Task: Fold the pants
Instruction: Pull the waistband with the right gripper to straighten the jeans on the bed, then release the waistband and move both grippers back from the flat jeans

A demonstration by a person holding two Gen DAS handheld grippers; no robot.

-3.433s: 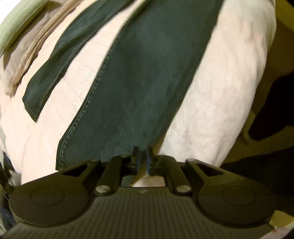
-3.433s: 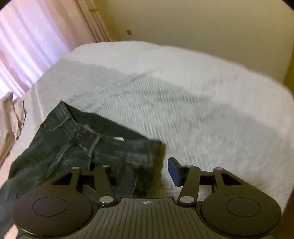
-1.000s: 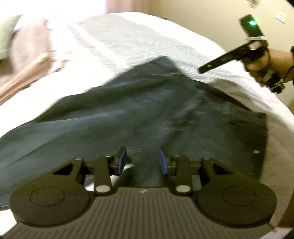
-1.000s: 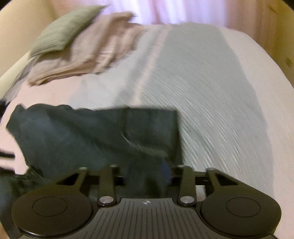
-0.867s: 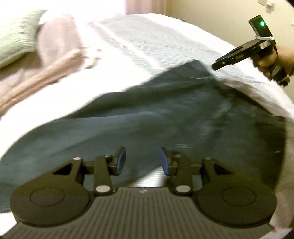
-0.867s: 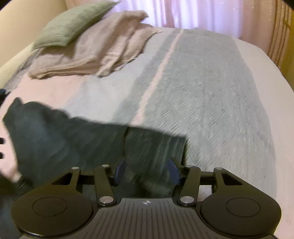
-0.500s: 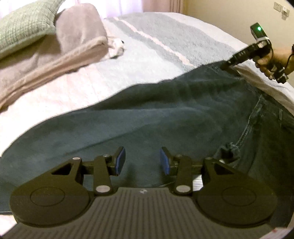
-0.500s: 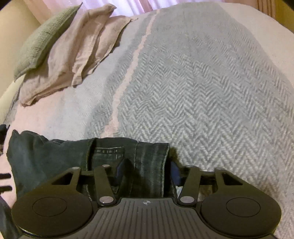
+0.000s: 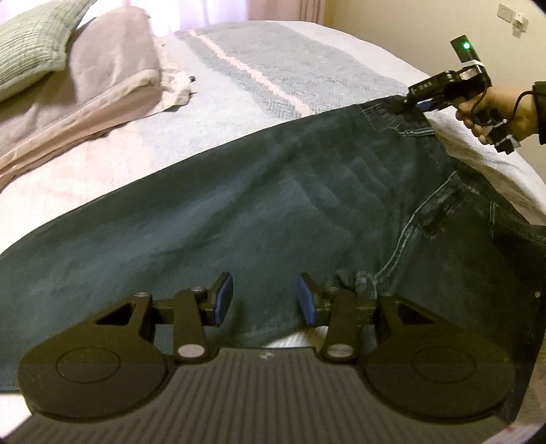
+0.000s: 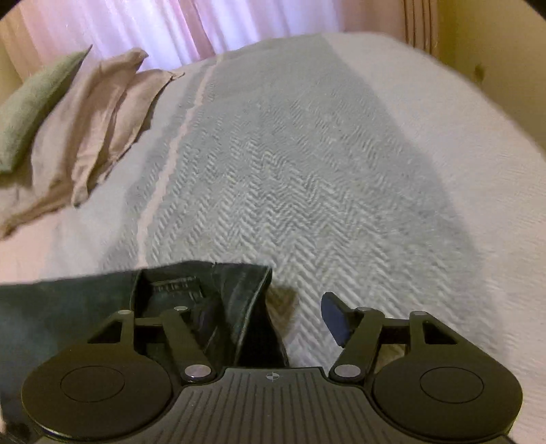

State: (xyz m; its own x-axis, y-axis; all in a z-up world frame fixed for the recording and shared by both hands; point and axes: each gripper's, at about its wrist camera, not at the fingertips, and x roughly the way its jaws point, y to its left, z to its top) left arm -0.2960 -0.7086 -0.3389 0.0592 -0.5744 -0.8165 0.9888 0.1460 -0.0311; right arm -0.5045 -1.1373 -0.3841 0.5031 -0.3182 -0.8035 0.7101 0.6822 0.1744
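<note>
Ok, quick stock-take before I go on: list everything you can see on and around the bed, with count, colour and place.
pants: one, dark blue denim, spread across the near bed
bedspread: one, grey herringbone with a pale stripe, covering the bed
blankets: folded pile, beige-pink, at the head end
cushion: one, green, on the pile
curtains: pink-white, behind the bed
left tongs: open above the pants
right tongs: open at the waistband corner
hand: one, holding the right tongs
</note>
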